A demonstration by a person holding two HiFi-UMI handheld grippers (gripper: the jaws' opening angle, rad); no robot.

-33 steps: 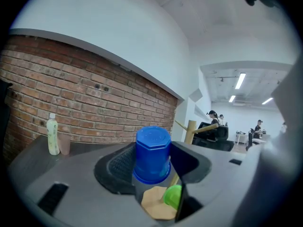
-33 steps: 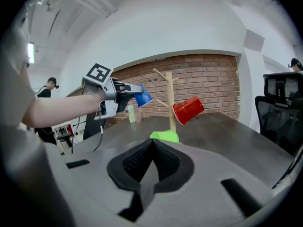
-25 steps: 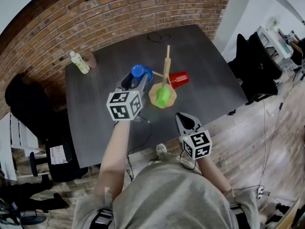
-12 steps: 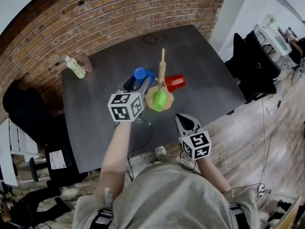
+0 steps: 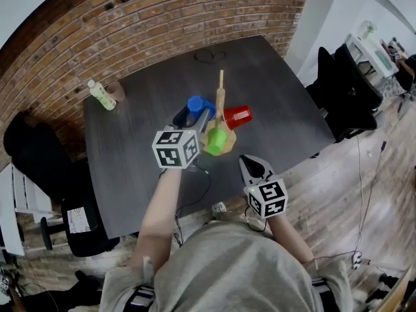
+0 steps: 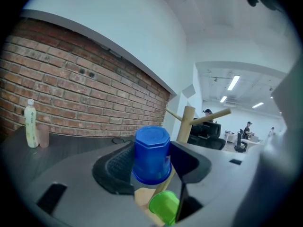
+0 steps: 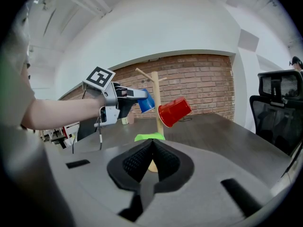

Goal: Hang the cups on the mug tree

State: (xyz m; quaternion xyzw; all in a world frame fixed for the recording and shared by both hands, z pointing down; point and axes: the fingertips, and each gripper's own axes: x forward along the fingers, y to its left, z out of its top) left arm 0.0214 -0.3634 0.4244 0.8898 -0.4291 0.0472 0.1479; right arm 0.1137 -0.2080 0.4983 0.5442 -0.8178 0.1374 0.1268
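Observation:
The wooden mug tree (image 5: 221,106) stands mid-table, with a red cup (image 5: 236,117) hung on a right peg and a green cup (image 5: 216,142) low near its base. My left gripper (image 5: 195,117) is shut on a blue cup (image 5: 196,104), held bottom-forward just left of the pole. In the left gripper view the blue cup (image 6: 151,155) sits between the pads, with the tree (image 6: 185,124) behind it and the green cup (image 6: 165,208) below. My right gripper (image 5: 250,166) hangs shut and empty near the table's front edge, facing the tree (image 7: 154,98) and red cup (image 7: 174,111).
A pale bottle (image 5: 102,93) and a brown cup (image 5: 117,90) stand at the table's far left by the brick wall. A thin cable loop (image 5: 209,56) lies at the far edge. Black office chairs (image 5: 344,90) stand right of the dark table (image 5: 279,103).
My left gripper has carried the blue cup a little closer to the mug tree's pole. The right gripper has stayed where it was.

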